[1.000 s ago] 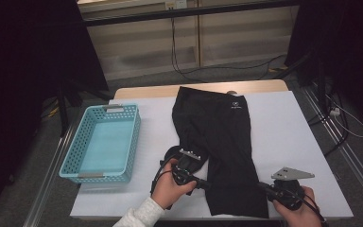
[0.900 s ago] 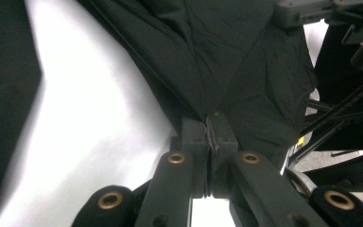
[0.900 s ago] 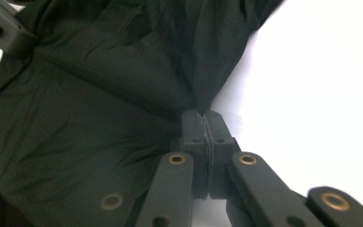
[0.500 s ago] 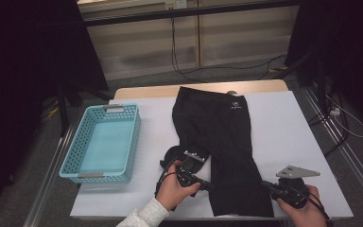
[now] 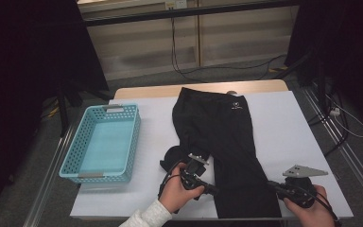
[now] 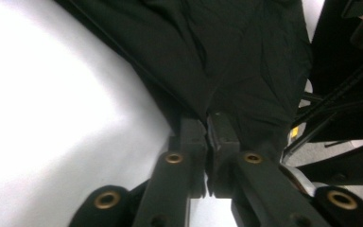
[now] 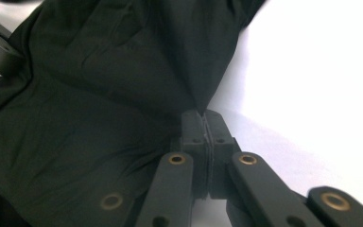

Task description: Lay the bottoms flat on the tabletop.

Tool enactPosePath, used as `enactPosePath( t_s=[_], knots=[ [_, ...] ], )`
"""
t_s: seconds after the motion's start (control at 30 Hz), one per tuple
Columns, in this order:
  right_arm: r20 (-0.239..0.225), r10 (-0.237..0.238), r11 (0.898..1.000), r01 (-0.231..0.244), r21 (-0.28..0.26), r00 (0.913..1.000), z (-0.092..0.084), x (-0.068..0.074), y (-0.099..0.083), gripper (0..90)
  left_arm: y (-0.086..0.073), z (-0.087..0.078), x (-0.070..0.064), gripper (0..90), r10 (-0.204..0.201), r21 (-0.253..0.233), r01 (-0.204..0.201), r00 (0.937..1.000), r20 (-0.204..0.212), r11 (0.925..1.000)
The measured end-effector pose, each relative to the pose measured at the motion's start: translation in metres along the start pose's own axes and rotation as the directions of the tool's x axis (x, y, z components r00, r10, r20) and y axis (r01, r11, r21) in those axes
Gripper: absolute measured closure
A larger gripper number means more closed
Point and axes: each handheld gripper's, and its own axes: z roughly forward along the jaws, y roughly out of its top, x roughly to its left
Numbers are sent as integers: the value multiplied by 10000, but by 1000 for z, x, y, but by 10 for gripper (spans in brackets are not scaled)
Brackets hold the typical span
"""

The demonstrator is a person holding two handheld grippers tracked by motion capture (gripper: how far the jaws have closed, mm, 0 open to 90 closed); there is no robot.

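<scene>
The left gripper (image 6: 209, 124) has its jaws almost together, just starting to open, pinching a fold of the black pants (image 5: 227, 142). The right gripper (image 7: 203, 120) has its jaws squeezed tight on the hem. Past both jaws, the soft, wrinkly pants stretch away over the white table (image 5: 283, 118).

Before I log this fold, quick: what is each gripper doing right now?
Left gripper: its jaws have just been opening slightly, but still pinch the black trousers.
Right gripper: closed on the trousers' hem.
</scene>
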Motion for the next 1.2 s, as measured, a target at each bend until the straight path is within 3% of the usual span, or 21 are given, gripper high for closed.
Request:
enactPosePath(
  t_s=[0.07,0.17,0.33,0.43,0.57,0.67,0.8,0.9,0.97,1.03,1.1,1.17,1.2],
  knots=[
    [-17,-85,9998,86,193,10000,1,-2,-2,887,1,-5,2,768,37,-146,-40,9997,-244,9999],
    [-152,-92,9996,96,250,9998,3,-2,-1,760,3,-17,8,624,-40,-441,19,9989,-465,9990],
    [-4,-76,9997,76,-224,10000,3,-5,10,587,5,-34,16,461,47,-906,-143,9944,-1052,9958],
    [137,180,9970,-169,-755,9997,5,-13,21,561,6,-44,20,376,154,-1241,-355,9871,-1594,9916],
    [220,676,9904,-645,-1222,9975,21,-25,38,554,7,-54,25,331,189,-1427,-467,9816,-1899,9887],
    [658,613,9910,-528,-1231,9959,38,-27,56,539,7,-59,29,306,268,-1447,-577,9779,-2073,9878],
    [950,589,9954,-513,-803,9937,67,-38,73,551,5,-62,35,292,71,-1611,-423,9769,-2134,9860],
    [671,906,9950,-874,-490,9936,85,-46,78,599,3,-64,40,292,-37,-1640,-334,9753,-2207,9859],
    [864,894,9946,-842,-613,9922,88,-48,80,698,2,-66,43,292,-125,-1683,-265,9739,-2266,9854],
    [933,883,9952,-839,-494,9917,89,-52,82,888,1,-68,45,292,-165,-1694,-233,9731,-2299,9853],
    [509,1319,9906,-1299,-420,9900,88,-59,84,900,0,-71,48,292,-263,-1792,-167,9718,-2344,9837],
    [882,1034,9942,-1003,-381,9907,85,-67,86,900,0,-74,49,293,-289,-1849,-167,9700,-2415,9826],
    [1005,1119,9934,-1087,-363,9886,83,-72,86,900,0,-76,50,293,-338,-1911,-136,9695,-2428,9815]
  ],
)
